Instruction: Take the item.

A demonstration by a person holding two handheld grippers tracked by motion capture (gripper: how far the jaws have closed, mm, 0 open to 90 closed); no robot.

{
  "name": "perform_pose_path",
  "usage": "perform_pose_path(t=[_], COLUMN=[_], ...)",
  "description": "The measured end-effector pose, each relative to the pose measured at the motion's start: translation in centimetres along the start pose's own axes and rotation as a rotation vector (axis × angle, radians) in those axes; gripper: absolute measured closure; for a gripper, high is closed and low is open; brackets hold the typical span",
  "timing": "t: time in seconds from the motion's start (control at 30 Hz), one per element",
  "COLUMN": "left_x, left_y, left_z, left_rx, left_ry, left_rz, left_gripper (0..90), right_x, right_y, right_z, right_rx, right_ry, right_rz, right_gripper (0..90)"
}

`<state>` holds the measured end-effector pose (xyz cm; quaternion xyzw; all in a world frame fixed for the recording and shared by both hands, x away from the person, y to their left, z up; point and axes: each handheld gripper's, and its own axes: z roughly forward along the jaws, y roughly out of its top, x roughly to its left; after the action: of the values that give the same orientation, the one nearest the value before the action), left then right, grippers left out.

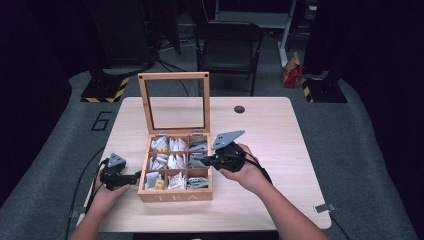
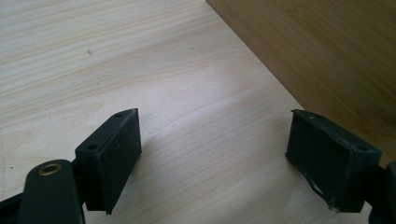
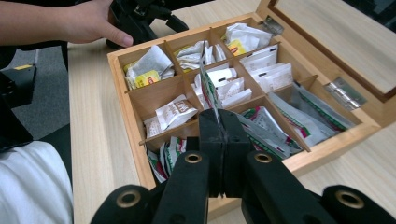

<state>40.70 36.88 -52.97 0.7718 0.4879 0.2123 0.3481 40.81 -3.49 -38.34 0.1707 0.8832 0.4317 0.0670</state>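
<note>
A wooden tea box (image 1: 175,196) marked TEA stands on the table with its glass lid (image 1: 174,102) raised. Its compartments hold tea bags (image 3: 144,67). My right gripper (image 3: 218,116) is shut on the edge of a thin white tea bag packet (image 3: 210,88) with red and green print, held just above the middle compartments. In the high view that right gripper (image 1: 205,161) hovers over the box's right side. My left gripper (image 2: 212,144) is open with nothing between its jaws, low over the table (image 2: 140,70) beside the box's left wall (image 2: 327,56). The left gripper (image 1: 135,176) sits there in the high view too.
A dark chair (image 1: 227,45) stands behind the table. A small black round cap (image 1: 239,109) lies at the table's far side, and a metal clip (image 1: 322,207) sits on its right front edge. A red bag (image 1: 291,70) rests on the floor beyond.
</note>
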Motion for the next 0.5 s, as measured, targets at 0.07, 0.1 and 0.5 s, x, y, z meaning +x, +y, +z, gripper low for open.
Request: perform_pose_path(t=[0.07, 0.1, 0.5], left_x=[0.0, 0.0, 0.0], left_y=[0.0, 0.0, 0.0], left_z=[0.0, 0.0, 0.0], left_rx=[0.0, 0.0, 0.0], left_ry=[0.0, 0.0, 0.0], left_rz=[0.0, 0.0, 0.0], left_gripper=[17.4, 17.4, 17.5], right_x=[-0.2, -0.3, -1.7], right_y=[0.0, 0.0, -1.4], right_z=[-0.4, -0.6, -2.7], right_rx=[-0.004, -0.001, -0.004], right_ry=[-0.011, -0.015, -0.084], right_rz=[-0.004, 0.001, 0.042], right_gripper=[90.0, 89.9, 89.7])
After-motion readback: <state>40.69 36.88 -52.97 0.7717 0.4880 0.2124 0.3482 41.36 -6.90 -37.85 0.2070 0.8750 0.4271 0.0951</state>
